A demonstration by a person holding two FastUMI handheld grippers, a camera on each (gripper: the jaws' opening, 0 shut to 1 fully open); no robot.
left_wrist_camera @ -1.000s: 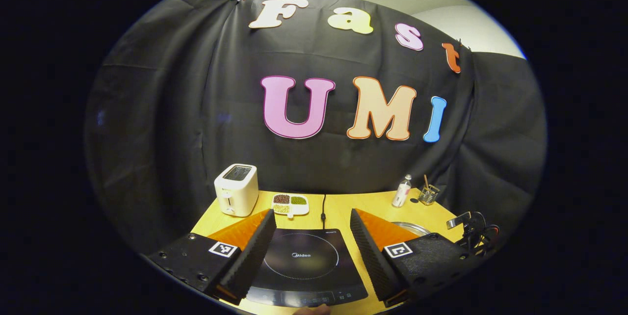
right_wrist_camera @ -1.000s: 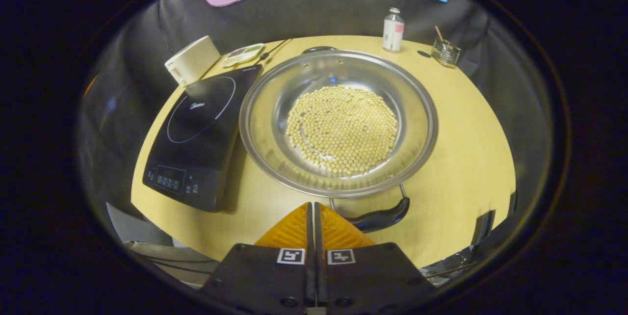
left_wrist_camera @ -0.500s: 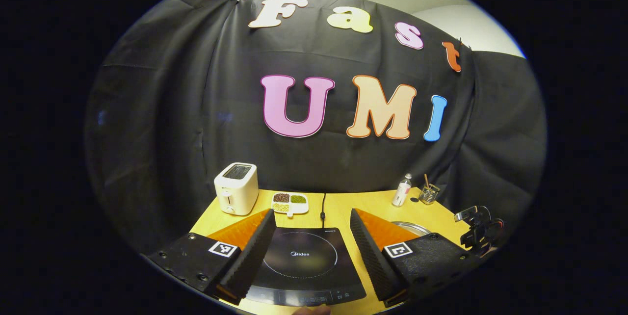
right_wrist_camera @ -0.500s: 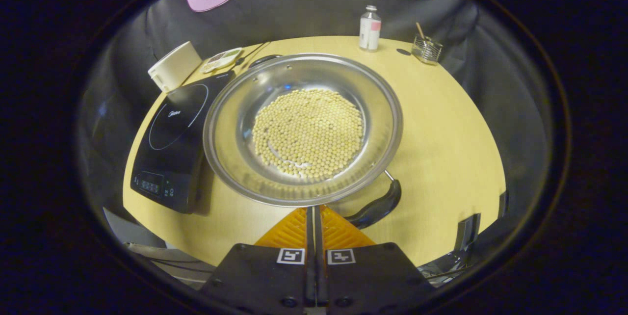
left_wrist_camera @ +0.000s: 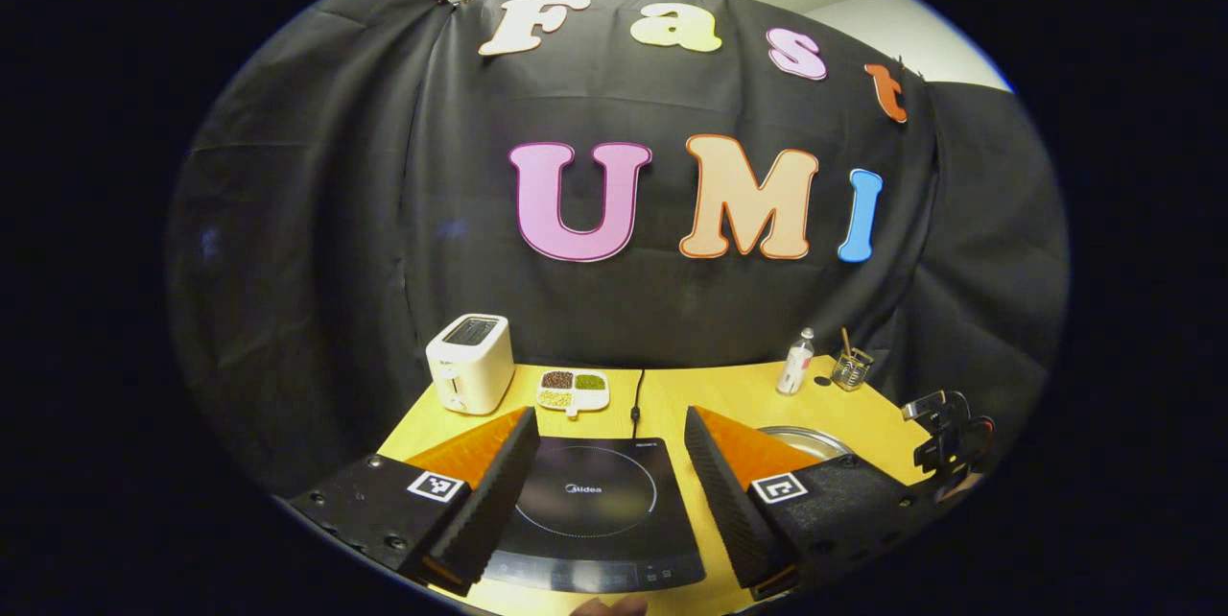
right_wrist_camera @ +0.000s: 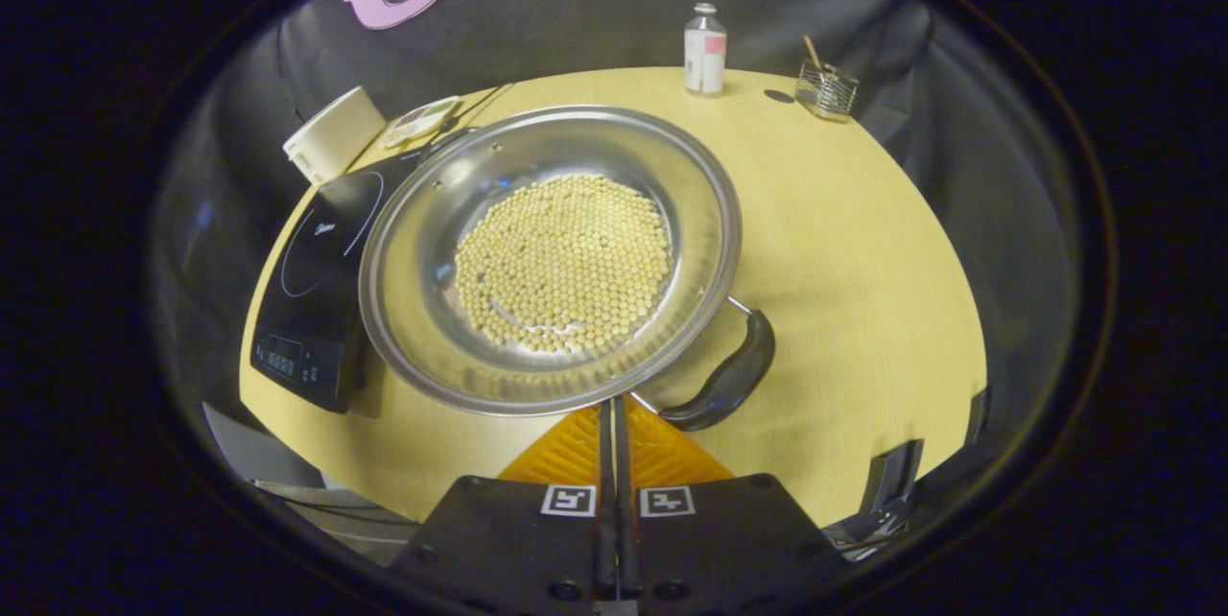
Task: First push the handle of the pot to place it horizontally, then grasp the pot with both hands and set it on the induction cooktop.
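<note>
A steel pot holding pale beans stands on the table beside the black induction cooktop. The pot's near black handle points to the lower right, and its rim overlaps the cooktop's edge. My right gripper is shut with nothing between its fingers; its tips sit at the pot's near rim, just left of that handle. My left gripper hangs open over the cooktop. In the left gripper view a sliver of the pot's rim shows behind the right finger, with the other gripper at far right.
A white toaster, a divided dish of beans and the cooktop's cable sit at the back left. A small bottle and a glass holder stand at the back right. Bare table lies right of the pot.
The pot has turned: its near handle swung from the front toward the right. The right gripper stayed shut and moved right along the rim. The left gripper barely moved.
</note>
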